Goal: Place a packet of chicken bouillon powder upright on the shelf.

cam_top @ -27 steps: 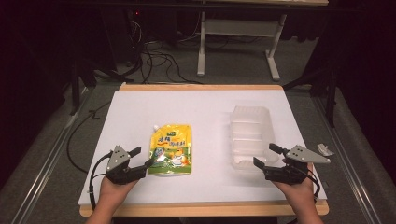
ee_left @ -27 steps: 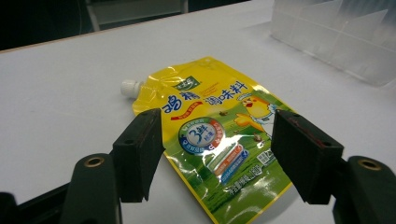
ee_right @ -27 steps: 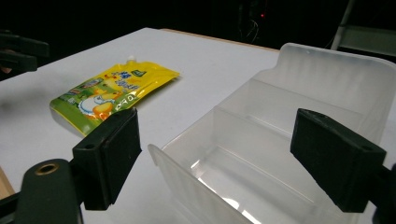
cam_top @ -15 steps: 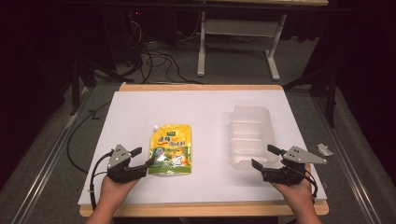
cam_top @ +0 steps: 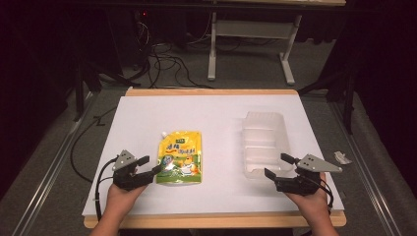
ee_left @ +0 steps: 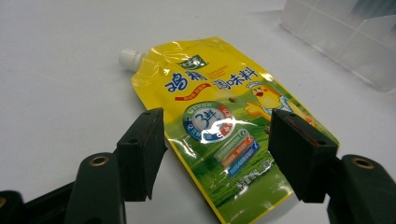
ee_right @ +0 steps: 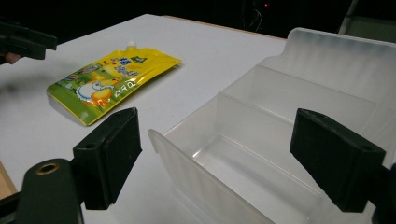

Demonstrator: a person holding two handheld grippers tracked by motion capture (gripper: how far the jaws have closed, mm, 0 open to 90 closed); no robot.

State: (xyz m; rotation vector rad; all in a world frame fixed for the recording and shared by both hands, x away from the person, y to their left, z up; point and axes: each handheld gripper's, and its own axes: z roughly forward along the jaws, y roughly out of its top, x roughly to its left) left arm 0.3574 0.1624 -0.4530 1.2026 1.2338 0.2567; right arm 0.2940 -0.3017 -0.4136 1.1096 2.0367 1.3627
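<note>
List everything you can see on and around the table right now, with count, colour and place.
pouch: one, yellow and green with a white cap, lying flat left of centre
tray: one, clear plastic with dividers, empty, right of centre
table: one, white top with wooden edge
scrap: one, pale, small, off the table's right edge
cables: several, black, on the floor beyond the table
frame: one, grey metal, on the floor at the back
left gripper: one, black, open, at the pouch's lower left corner
right gripper: one, black, open, at the tray's near end
</note>
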